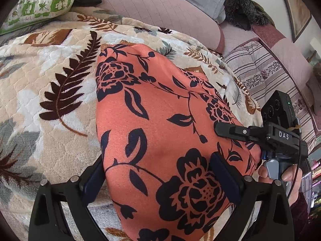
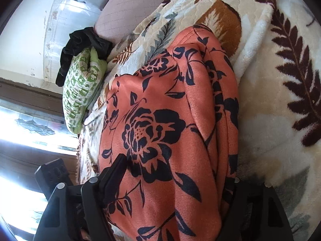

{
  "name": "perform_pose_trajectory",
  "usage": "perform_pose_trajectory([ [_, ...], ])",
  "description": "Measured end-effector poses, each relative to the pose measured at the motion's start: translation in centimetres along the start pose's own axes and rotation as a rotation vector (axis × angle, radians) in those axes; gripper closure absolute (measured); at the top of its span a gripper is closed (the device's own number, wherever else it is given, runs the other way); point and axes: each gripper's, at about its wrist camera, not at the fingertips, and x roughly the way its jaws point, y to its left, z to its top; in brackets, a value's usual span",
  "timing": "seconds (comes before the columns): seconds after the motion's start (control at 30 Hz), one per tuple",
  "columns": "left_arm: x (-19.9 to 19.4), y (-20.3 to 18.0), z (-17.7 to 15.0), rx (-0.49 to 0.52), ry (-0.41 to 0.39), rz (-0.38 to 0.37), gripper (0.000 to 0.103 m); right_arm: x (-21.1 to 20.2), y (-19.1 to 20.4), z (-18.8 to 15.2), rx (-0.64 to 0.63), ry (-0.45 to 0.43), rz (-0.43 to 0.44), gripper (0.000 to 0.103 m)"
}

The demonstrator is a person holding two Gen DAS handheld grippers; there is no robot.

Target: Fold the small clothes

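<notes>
An orange garment (image 1: 160,120) printed with black flowers lies folded on a cream leaf-pattern blanket (image 1: 50,76). In the left wrist view my left gripper (image 1: 159,180) is open wide and straddles the garment's near end: its left finger is at the cloth's left edge and its right finger rests on top. One finger (image 1: 226,130) of my right gripper lies on the garment's right side, with a hand (image 1: 289,174) on its handle. In the right wrist view the garment (image 2: 170,120) bulges between the spread fingers of my right gripper (image 2: 174,182). Cloth hides its right finger.
A green checked pillow (image 1: 42,2) (image 2: 82,92) and a black cloth (image 2: 80,44) lie at the blanket's far end. A pink quilted backrest (image 1: 160,6) stands behind. There is a striped quilt (image 1: 260,72) to the right, and a bright window (image 2: 30,124) in the right wrist view.
</notes>
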Motion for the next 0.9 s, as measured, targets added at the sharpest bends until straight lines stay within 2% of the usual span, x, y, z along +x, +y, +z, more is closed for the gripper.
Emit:
perform_pose_trajectory([
  [0.1,-0.7,0.5,0.3,-0.010,-0.018,0.011,0.027,-0.3,1.8,-0.3,-0.059,-0.023,-0.067,0.043],
  [0.13,-0.9,0.7,0.4,-0.018,-0.022,0.008,0.029,-0.4,2.3,-0.4,-0.077,-0.033,-0.083,0.047],
  [0.2,-1.2,1.1,0.6,-0.030,-0.029,0.007,0.037,-0.6,3.6,-0.7,-0.125,-0.050,-0.118,0.049],
  [0.3,-2.0,1.2,0.6,-0.020,-0.048,0.021,0.044,-0.8,5.3,-1.3,-0.180,-0.078,-0.158,0.052],
  [0.4,-3.6,1.0,0.9,-0.010,-0.083,0.054,0.046,-1.2,6.7,-2.1,-0.225,-0.108,-0.160,0.055],
  [0.63,-9.1,1.2,1.8,-0.036,-0.181,0.091,0.047,-1.1,10.1,-3.7,-0.304,-0.151,-0.105,0.057],
  [0.9,-13.8,1.5,0.4,-0.032,-0.240,0.167,0.047,-1.0,13.6,-6.0,-0.378,-0.181,-0.047,0.057],
])
